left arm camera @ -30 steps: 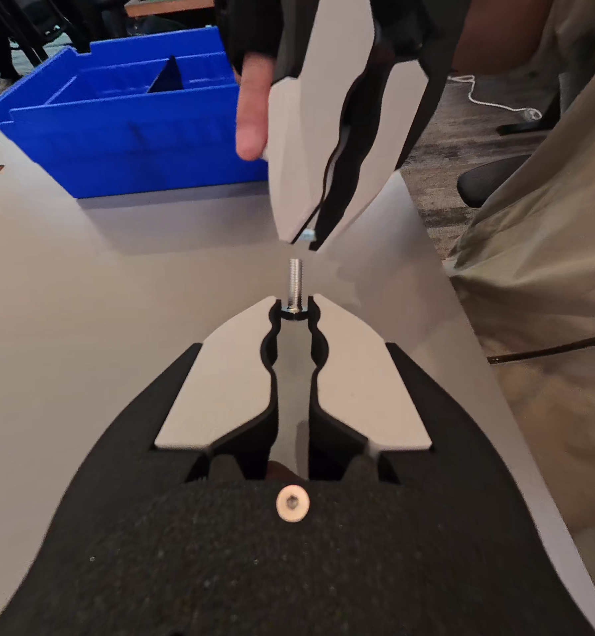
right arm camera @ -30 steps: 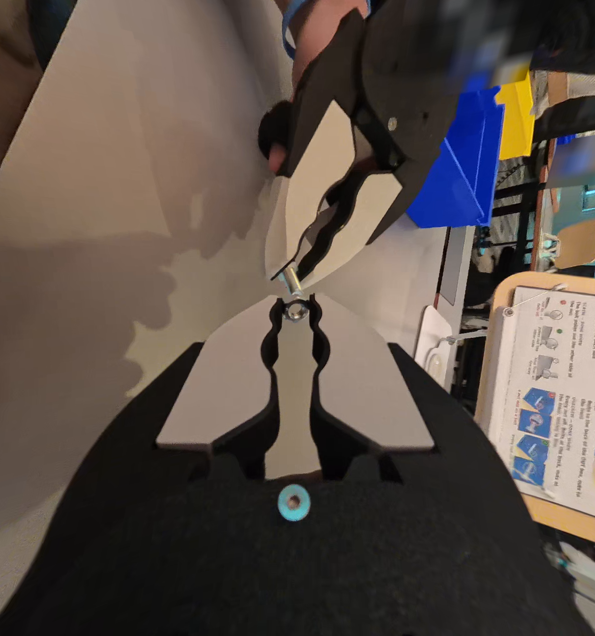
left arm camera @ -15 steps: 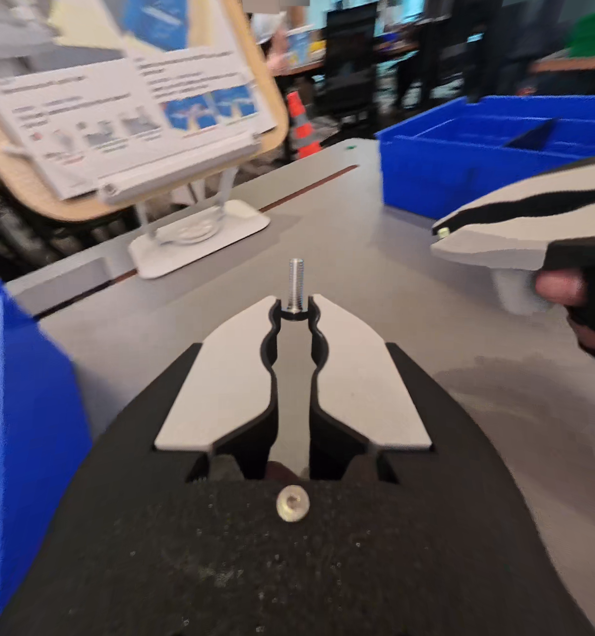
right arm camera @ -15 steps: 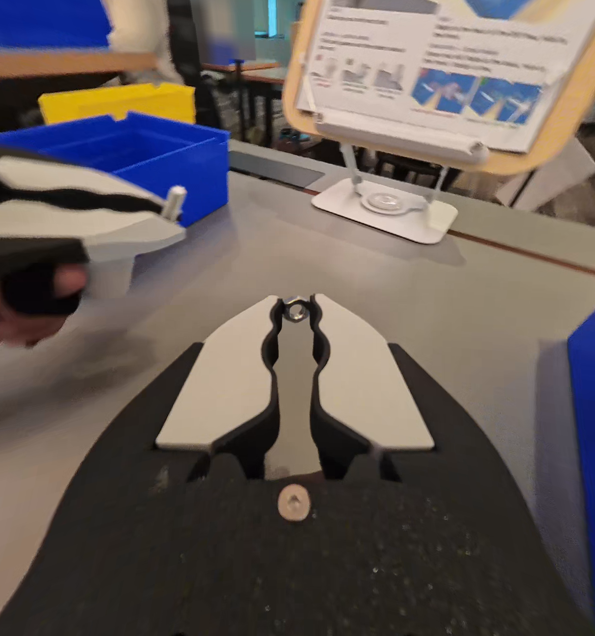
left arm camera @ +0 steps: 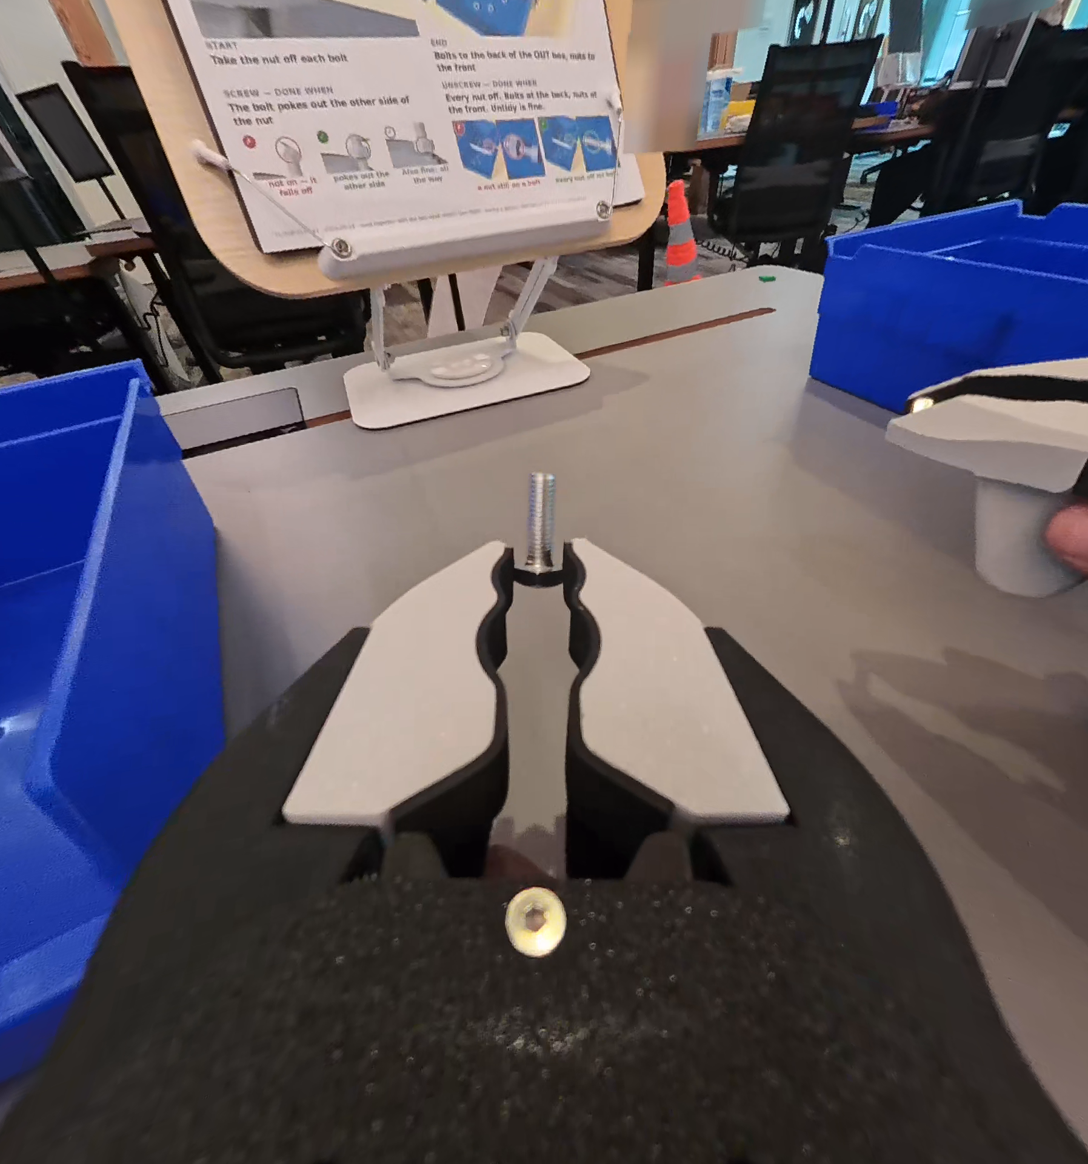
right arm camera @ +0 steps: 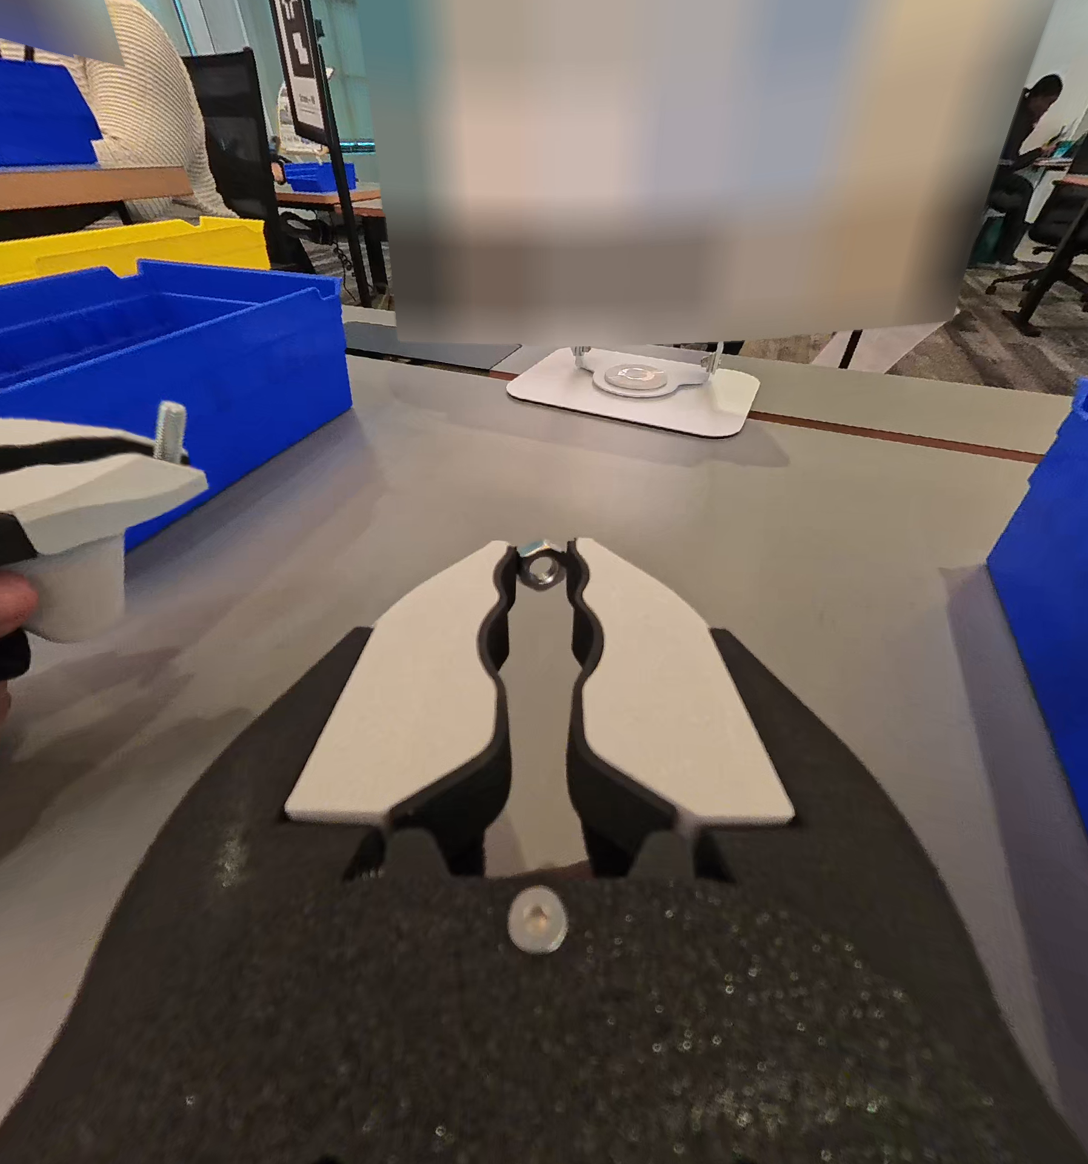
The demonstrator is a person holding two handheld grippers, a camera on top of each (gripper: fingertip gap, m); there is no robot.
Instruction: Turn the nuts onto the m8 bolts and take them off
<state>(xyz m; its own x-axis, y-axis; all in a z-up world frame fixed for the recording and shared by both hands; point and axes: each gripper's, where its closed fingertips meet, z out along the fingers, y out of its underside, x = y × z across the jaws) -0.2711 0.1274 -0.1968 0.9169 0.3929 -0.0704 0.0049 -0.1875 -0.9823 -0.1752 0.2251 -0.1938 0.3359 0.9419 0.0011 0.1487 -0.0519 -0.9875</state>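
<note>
My left gripper [left arm camera: 540,567] is shut on a silver bolt [left arm camera: 540,519] at its tips, with the threaded shank standing upright above the fingers. My right gripper [right arm camera: 541,567] is shut on a silver hex nut [right arm camera: 540,572], its hole facing the camera. The two grippers are apart, side by side above the grey table [left arm camera: 749,504]. The right gripper shows at the right edge of the left wrist view [left arm camera: 919,409]. The left gripper with the bolt [right arm camera: 169,431] shows at the left edge of the right wrist view.
A blue bin [left arm camera: 56,630] stands close on the left of the left gripper, another blue bin [left arm camera: 969,296] at the back right. A stand with an instruction sheet [left arm camera: 415,157] is at the table's far edge. A yellow bin [right arm camera: 119,249] sits farther back. My hands' fingertips stand some 15 centimetres from each other.
The grippers were tip to tip with nut near the bolt end. They have swung apart and now both face the far stand, side by side, each still holding its part.
</note>
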